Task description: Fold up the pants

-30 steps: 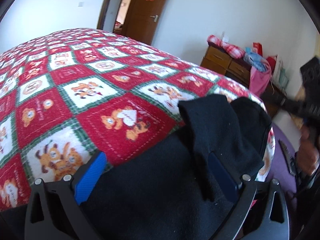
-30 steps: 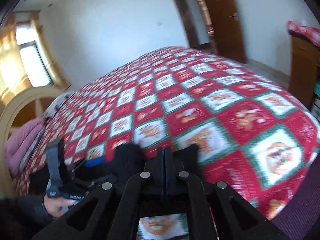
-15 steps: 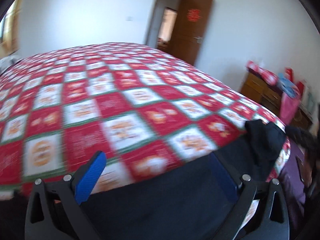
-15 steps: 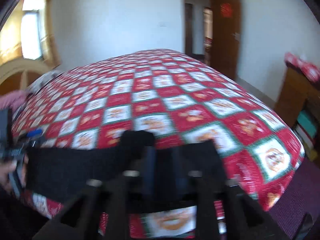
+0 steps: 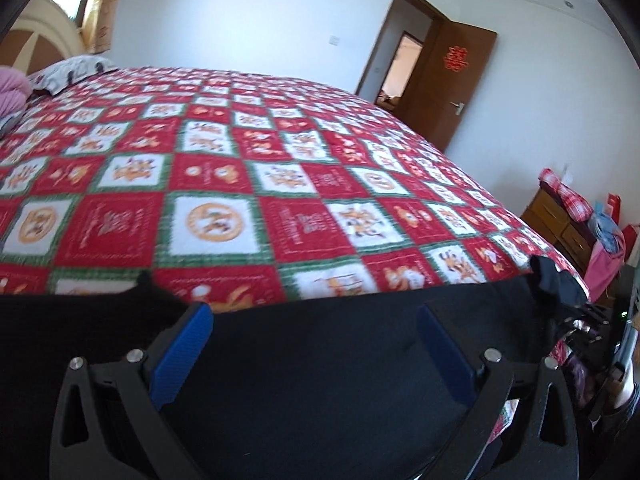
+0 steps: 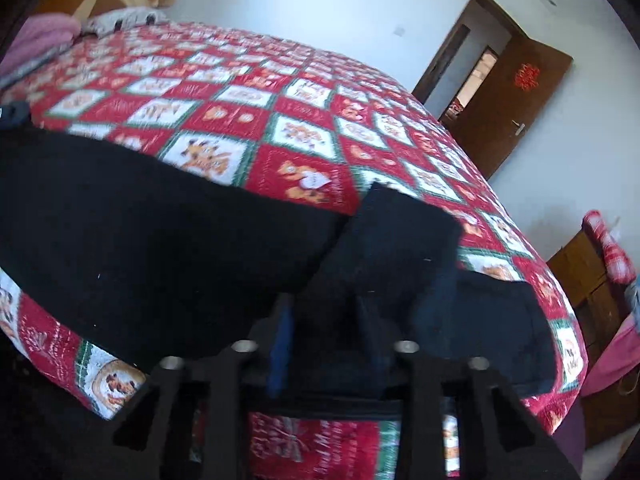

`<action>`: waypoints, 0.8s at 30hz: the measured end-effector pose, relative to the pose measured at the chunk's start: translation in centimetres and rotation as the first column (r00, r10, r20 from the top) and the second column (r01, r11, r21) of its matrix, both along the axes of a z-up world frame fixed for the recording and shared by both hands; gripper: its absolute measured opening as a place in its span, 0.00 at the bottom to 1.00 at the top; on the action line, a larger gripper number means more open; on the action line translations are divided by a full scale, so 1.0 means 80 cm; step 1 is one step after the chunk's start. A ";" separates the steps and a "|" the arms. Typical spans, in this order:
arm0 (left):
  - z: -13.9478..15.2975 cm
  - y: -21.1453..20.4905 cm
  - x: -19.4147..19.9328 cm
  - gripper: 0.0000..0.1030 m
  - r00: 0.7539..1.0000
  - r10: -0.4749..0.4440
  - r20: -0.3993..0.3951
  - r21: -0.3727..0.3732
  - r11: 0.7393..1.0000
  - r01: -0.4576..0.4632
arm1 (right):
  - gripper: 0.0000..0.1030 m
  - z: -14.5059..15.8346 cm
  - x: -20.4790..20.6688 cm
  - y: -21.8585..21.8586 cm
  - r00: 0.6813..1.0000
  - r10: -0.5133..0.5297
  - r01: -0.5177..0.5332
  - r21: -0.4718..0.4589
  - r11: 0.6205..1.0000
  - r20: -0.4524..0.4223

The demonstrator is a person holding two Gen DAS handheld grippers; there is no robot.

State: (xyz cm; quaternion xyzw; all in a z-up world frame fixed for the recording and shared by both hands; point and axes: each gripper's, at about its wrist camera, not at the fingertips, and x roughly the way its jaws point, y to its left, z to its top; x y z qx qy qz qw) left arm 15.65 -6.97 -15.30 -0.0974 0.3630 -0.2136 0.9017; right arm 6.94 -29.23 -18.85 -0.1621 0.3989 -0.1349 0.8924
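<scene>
Spread step: pants flat on bed. Left gripper wide, empty; right gripper just narrowed onto bunched cloth — next, pull cuff over.

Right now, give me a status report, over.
Left gripper open above black pants. Right gripper just been closing, pants fold between. Pants spread along quilt edge; nothing blocking.
</scene>
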 end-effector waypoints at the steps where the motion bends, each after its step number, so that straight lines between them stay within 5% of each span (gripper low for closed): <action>1: -0.001 0.004 0.001 1.00 1.000 0.007 -0.006 -0.003 1.000 -0.007 | 0.12 0.010 -0.007 -0.007 0.999 -0.024 0.024 -0.013 1.000 0.033; 7: -0.007 0.002 0.000 1.00 1.000 0.006 -0.023 -0.002 1.000 -0.006 | 0.12 0.089 -0.061 -0.095 0.941 -0.234 0.206 0.133 0.969 0.243; 9: -0.008 0.000 -0.002 1.00 1.000 -0.005 -0.024 0.002 1.000 0.005 | 0.14 0.095 -0.078 -0.143 0.909 -0.343 0.291 0.228 0.929 0.238; 11: -0.007 0.000 -0.005 1.00 1.000 -0.011 -0.026 0.011 1.000 0.011 | 0.37 0.083 -0.089 -0.183 0.877 -0.447 0.386 0.294 0.874 0.177; 13: -0.006 0.004 -0.008 1.00 1.000 -0.015 -0.025 0.025 1.000 0.015 | 0.47 0.071 -0.106 -0.207 0.829 -0.535 0.470 0.313 0.825 0.167; 16: -0.003 0.017 -0.014 1.00 1.000 -0.011 -0.014 0.071 0.997 0.012 | 0.48 0.062 -0.128 -0.229 0.802 -0.578 0.474 0.427 0.770 0.152; 21: 0.000 0.059 -0.022 1.00 0.998 0.053 0.021 0.188 0.981 -0.056 | 0.49 0.060 -0.133 -0.231 0.842 -0.513 0.289 0.661 0.693 0.169; 24: 0.000 0.094 -0.027 1.00 0.991 0.125 0.046 0.249 0.959 -0.133 | 0.52 0.051 -0.120 -0.224 0.850 -0.504 0.291 0.662 0.691 0.152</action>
